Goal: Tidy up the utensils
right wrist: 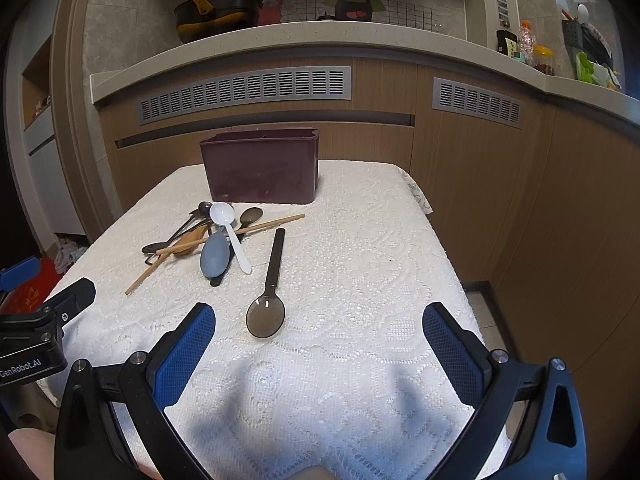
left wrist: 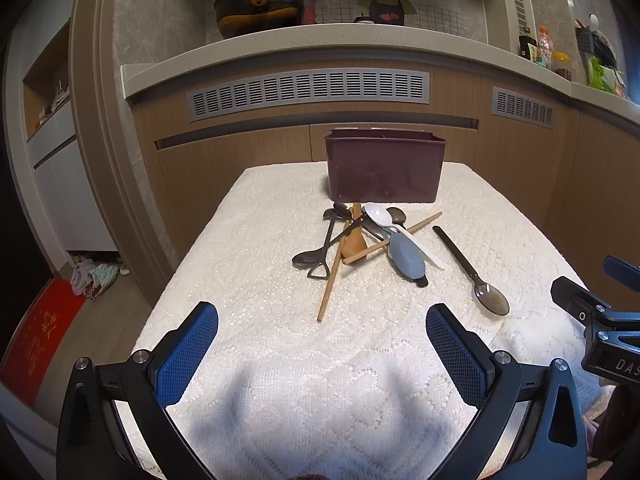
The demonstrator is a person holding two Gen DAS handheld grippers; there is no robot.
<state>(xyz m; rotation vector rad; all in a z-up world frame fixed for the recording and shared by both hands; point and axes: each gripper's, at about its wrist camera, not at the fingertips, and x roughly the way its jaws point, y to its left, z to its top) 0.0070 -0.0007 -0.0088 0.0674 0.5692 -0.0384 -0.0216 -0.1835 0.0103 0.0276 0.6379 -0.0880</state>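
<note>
A dark maroon utensil box stands at the far side of the table. In front of it lies a tangled pile of utensils: dark metal spoons, a white plastic spoon, a grey-blue spoon, a wooden spoon and wooden chopsticks. A smoky translucent spoon lies apart to the right. My left gripper is open near the front edge with nothing in it. My right gripper is open too, just short of the translucent spoon's bowl.
The table wears a white lace cloth. Wooden cabinets with grey vents and a counter with a pan rise behind. The table's right edge drops to the floor. Shoes and a red mat lie at the left.
</note>
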